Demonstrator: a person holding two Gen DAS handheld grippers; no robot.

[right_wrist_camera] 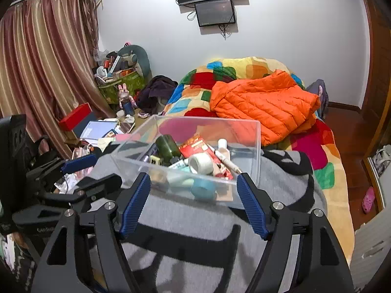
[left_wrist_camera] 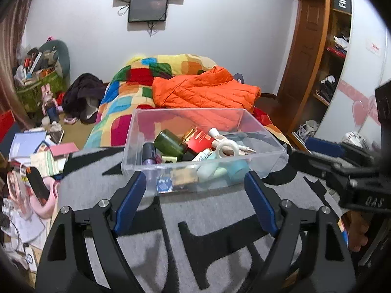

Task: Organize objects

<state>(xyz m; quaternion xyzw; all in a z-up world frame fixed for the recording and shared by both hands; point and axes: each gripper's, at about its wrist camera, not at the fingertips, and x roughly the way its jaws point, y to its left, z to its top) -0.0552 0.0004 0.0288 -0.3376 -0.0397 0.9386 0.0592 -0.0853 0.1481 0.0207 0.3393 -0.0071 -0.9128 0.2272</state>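
A clear plastic bin [left_wrist_camera: 136,131] stands on a grey and black cloth [left_wrist_camera: 220,207] on the bed. It holds a green jar [left_wrist_camera: 169,141], a red box [left_wrist_camera: 201,139], a white tape roll [left_wrist_camera: 227,147], a teal round container [left_wrist_camera: 238,167] and other small items. My left gripper [left_wrist_camera: 195,178] is open, its blue pads just short of the bin's near wall, with nothing between them. My right gripper [right_wrist_camera: 193,178] is open too, facing the bin's [right_wrist_camera: 259,146] near corner, and grips nothing. Each gripper shows at the edge of the other's view, beside the bin.
An orange puffer jacket [left_wrist_camera: 205,90] lies on the patchwork quilt [right_wrist_camera: 325,151] behind the bin. Books, boxes and a pink item crowd the left side [left_wrist_camera: 41,156]. A wooden shelf [left_wrist_camera: 325,61] stands on the right. On the floor lies a pink slipper [right_wrist_camera: 368,199].
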